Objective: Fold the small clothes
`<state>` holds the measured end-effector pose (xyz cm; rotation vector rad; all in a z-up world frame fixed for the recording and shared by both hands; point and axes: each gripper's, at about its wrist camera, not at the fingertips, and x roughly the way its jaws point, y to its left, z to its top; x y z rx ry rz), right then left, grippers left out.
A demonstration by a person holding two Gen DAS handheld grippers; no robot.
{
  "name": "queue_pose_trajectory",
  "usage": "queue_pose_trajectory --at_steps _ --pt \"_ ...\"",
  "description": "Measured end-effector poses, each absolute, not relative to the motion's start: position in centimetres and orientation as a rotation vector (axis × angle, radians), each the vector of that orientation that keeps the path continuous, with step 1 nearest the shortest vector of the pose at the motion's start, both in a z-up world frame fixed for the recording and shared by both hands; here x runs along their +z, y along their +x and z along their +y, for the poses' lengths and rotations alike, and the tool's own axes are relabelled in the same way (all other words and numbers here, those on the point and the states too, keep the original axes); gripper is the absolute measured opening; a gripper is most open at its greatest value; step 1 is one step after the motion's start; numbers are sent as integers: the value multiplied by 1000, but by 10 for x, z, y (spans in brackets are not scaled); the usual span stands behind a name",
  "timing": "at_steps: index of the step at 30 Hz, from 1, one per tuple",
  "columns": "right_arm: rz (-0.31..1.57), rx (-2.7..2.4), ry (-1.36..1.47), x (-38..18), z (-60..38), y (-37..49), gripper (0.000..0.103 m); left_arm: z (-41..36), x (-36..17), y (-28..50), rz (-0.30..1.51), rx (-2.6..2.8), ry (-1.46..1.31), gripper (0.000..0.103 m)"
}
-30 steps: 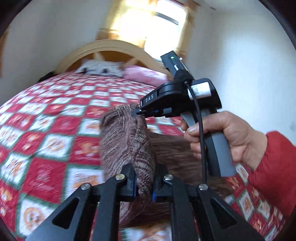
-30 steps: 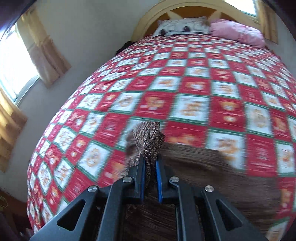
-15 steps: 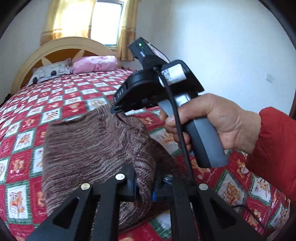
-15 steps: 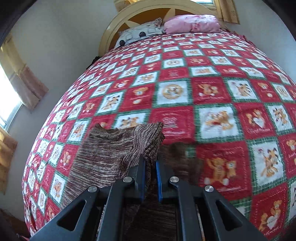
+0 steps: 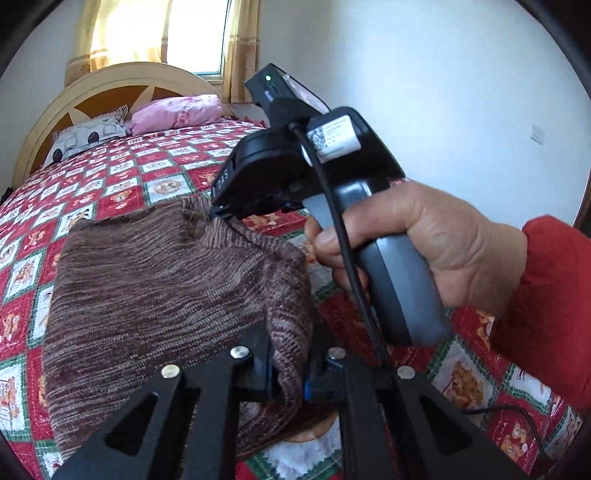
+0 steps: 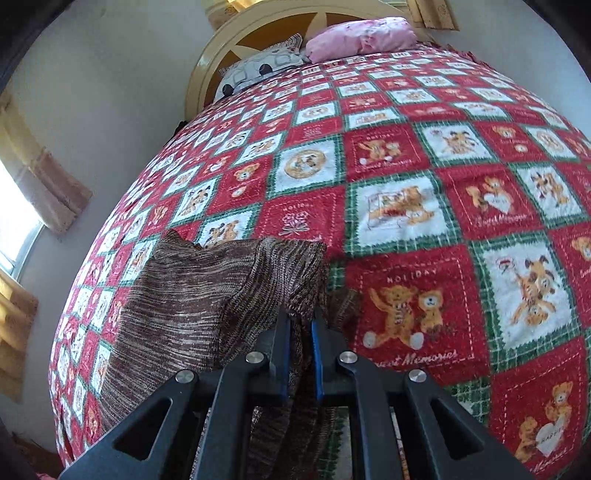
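A brown striped knit garment [image 5: 147, 288] lies spread on the bed's red patchwork quilt [image 5: 122, 184]. My left gripper [image 5: 288, 373] is shut on one edge of it. My right gripper [image 6: 298, 332] is shut on another corner of the same garment [image 6: 207, 295]. In the left wrist view the right gripper [image 5: 221, 214] shows held in a hand, its tip pinching the knit at the far corner. The stretch of fabric between the two grips is slightly raised off the quilt.
A grey patterned pillow [image 6: 266, 66] and a pink pillow [image 6: 362, 37] lie by the arched headboard [image 5: 110, 81]. A white wall [image 5: 443, 92] stands to the right, a curtained window [image 5: 155, 29] behind. The quilt [image 6: 443, 221] extends right of the garment.
Both grippers have swung and lowered with the garment. The knit went from a bunched hanging bundle to spread flat over the quilt, to the left of both grippers.
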<state>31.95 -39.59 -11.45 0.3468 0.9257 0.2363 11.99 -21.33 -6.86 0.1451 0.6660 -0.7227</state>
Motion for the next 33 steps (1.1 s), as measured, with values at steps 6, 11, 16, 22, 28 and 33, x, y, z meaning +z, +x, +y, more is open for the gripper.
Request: queue_pose_trajectory --at_steps 6,11,16,22,28,33 --pt "914 211 352 -125 -394 315 12 -210 -73 121 709 -723 179 22" --pt "946 109 338 -106 -409 290 33 -164 -59 79 648 -786 211 68" --pt "862 121 434 -87 -427 213 34 -100 -59 66 636 -672 122 77" --pt "870 192 436 -92 -387 153 36 -62 -61 107 736 -495 -78 77" --pt "814 143 235 -96 -345 128 36 -56 -62 110 729 -445 -56 77" --pt "860 85 219 -111 -345 136 12 -52 -66 112 771 -460 -99 77"
